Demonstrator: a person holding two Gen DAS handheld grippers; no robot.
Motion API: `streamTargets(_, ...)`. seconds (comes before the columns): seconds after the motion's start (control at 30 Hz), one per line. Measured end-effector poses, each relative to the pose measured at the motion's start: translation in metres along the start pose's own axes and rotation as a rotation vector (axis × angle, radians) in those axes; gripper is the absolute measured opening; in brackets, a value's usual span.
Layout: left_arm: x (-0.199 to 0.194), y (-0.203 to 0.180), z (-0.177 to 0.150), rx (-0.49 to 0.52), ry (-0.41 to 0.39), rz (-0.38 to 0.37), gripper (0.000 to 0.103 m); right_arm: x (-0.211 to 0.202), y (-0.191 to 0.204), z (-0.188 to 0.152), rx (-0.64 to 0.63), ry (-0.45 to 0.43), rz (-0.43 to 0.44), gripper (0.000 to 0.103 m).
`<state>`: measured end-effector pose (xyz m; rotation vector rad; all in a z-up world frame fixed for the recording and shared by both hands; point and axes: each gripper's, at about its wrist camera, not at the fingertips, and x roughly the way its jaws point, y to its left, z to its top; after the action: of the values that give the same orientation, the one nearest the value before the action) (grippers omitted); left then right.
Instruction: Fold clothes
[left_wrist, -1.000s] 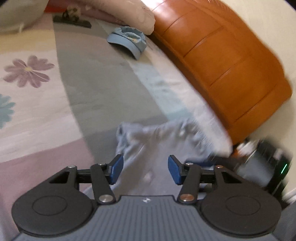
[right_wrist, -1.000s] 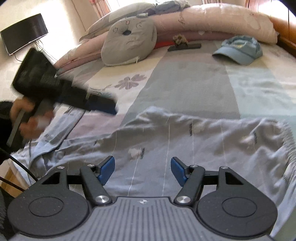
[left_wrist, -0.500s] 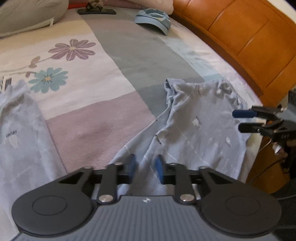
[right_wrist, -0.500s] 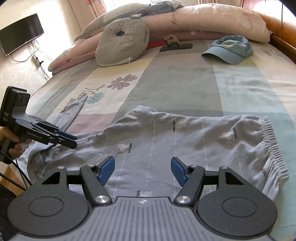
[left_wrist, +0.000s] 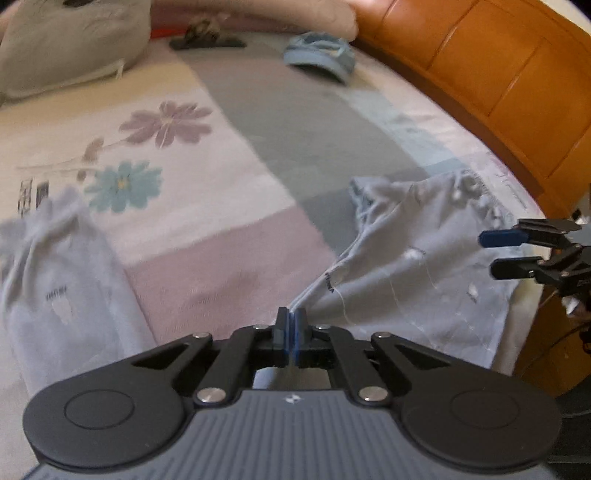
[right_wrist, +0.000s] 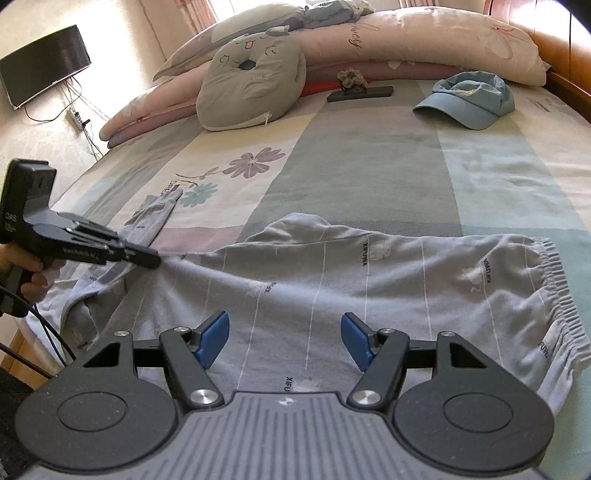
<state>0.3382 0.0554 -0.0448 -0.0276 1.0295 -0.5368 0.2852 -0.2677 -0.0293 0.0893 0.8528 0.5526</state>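
A pair of pale grey-blue cotton trousers (right_wrist: 332, 280) with thin white stripes and small printed lettering lies spread across the near part of a bed covered by a patchwork bedspread (right_wrist: 354, 173) of grey, cream, pink and pale green blocks with printed flowers. The elastic waistband (right_wrist: 557, 291) is gathered at the right side in the right wrist view, and one leg (right_wrist: 155, 218) stretches away toward the flower print.

The left gripper (left_wrist: 291, 325) is clenched on a fold of the trousers, its blue pads pressed together with a ridge of fabric rising tight between them. In the right wrist view this same gripper, held in a hand (right_wrist: 26, 273), pinches the cloth near the crotch.

The right gripper (right_wrist: 284, 341) is released, its blue pads spread wide just above the trouser seat, with no cloth between them.

Farther up the bed lie a light blue baseball cap (right_wrist: 469, 99), a grey round cushion (right_wrist: 251, 88) and long pink pillows (right_wrist: 424, 48). An orange wooden bed frame (left_wrist: 491, 81) runs along the side.
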Motion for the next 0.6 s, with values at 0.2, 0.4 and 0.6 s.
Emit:
streamTargets(0.2,-0.029,-0.004,0.002,-0.034,-0.097,-0.037,0.004,0.011,0.009,0.013,-0.049,0.009,-0.006,0.072)
streamTargets(0.4,-0.032,-0.004,-0.023,-0.112,-0.085,-0.106,0.008,0.053,0.031,0.043,-0.195,-0.013,-0.061,0.071)
streamTargets(0.6,-0.028,0.019,-0.065,-0.297,-0.038,-0.056,0.009,0.110,0.028,0.055,-0.168,0.027,-0.012,0.070)
